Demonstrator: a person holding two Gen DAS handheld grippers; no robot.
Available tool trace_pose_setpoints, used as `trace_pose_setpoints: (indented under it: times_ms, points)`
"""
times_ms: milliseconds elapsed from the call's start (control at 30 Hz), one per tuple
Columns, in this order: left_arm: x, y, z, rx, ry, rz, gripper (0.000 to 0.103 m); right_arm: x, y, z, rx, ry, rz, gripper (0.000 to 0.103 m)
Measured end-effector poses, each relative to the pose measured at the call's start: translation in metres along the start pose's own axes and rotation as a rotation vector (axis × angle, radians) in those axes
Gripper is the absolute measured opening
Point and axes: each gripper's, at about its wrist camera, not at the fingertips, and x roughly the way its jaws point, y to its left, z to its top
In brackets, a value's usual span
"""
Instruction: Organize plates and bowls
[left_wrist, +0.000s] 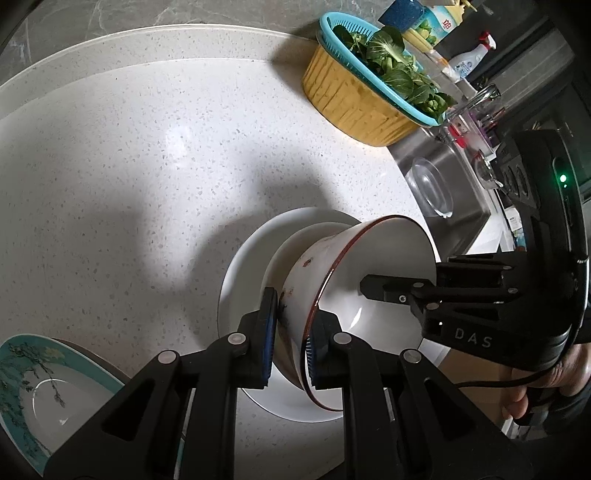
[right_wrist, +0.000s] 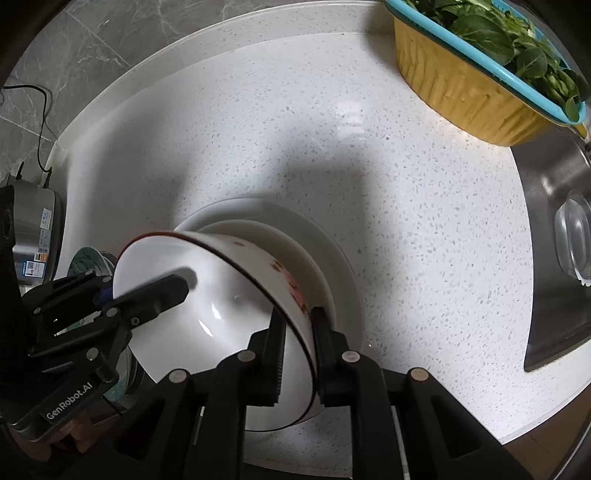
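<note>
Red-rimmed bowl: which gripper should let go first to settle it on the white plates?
Probably right. The left gripper and right gripper both clamp the red-rimmed bowl, tilted over the white plates.

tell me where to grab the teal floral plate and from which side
Take the teal floral plate by its raised rim, one tong finger above and one below. It seems propped on something dark, so the edge looks lifted off the counter. Come from the open counter side, away from the white plate.

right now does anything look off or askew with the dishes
The red-rimmed bowl is tipped steeply on its side over the white plate, not nested flat. Left gripper and right gripper each pinch its rim. Nothing looks spilled or broken.
</note>
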Motion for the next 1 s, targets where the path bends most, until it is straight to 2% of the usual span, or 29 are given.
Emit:
trace_pose_setpoints:
  times_ms: [367, 533, 800, 900, 933, 967, 1000]
  points:
    - [0.002, 0.000, -0.001, -0.012, 0.004, -0.006, 0.013, -0.002, -0.012, -0.001, 0.080, 0.020, 0.070, 0.018]
    - [0.003, -0.001, -0.001, -0.012, 0.003, -0.024, 0.022, -0.006, -0.015, -0.002, 0.095, 0.017, 0.088, 0.018]
    - [0.003, 0.000, 0.000, -0.021, 0.000, -0.031, 0.023, -0.011, -0.016, -0.003, 0.092, 0.004, 0.092, 0.017]
    - [-0.003, 0.003, 0.001, -0.035, -0.031, -0.048, 0.028, -0.014, -0.017, -0.005, 0.074, -0.001, 0.072, 0.011]
    - [-0.009, 0.004, 0.001, -0.043, -0.062, -0.053, 0.033, -0.014, -0.017, -0.005, 0.077, 0.001, 0.077, 0.010]
    - [-0.012, 0.005, 0.002, -0.045, -0.082, -0.057, 0.040, -0.014, -0.019, -0.005, 0.080, 0.005, 0.083, 0.010]
    - [-0.018, 0.005, 0.004, -0.048, -0.113, -0.063, 0.054, -0.015, -0.021, -0.004, 0.083, 0.009, 0.090, 0.009]
